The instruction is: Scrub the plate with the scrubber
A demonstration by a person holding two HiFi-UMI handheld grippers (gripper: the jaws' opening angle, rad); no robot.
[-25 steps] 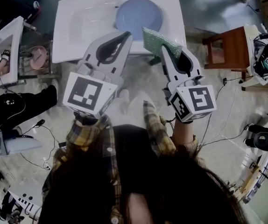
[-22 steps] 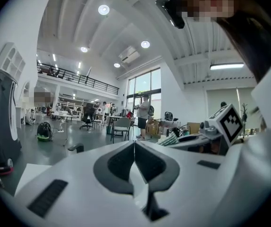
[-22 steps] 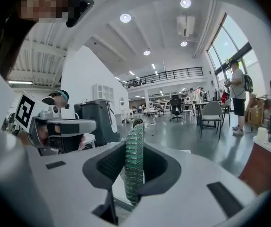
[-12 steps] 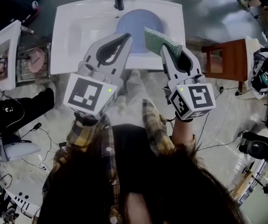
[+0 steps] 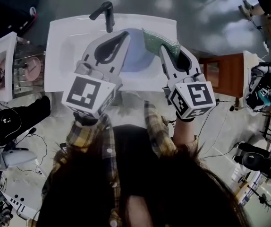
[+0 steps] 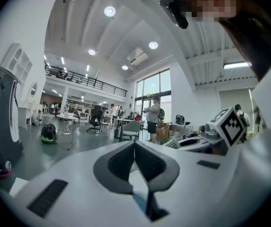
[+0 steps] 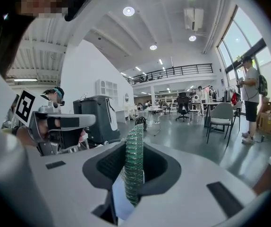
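A pale blue plate (image 5: 138, 56) lies in the basin of the white sink (image 5: 64, 56), under a black tap (image 5: 105, 11). My left gripper (image 5: 126, 33) is held over the plate's left part, shut with nothing between its jaws. In the left gripper view it (image 6: 135, 144) points out into the room. My right gripper (image 5: 163, 48) hovers at the plate's right edge, shut on a green mesh scrubber (image 5: 160, 41). In the right gripper view the scrubber (image 7: 134, 167) stands upright between the pads. Both grippers hang above the plate; no contact shows.
A wooden stool (image 5: 220, 74) stands right of the sink. A wire rack with a pink object (image 5: 33, 69) and a second white basin (image 5: 1, 65) are on the left. Cables run over the floor. People and office chairs are far off in the hall.
The sink and plate have come closer beneath the grippers, and the tap has come fully into view. Both grippers now overlap the plate. Their states have not changed.
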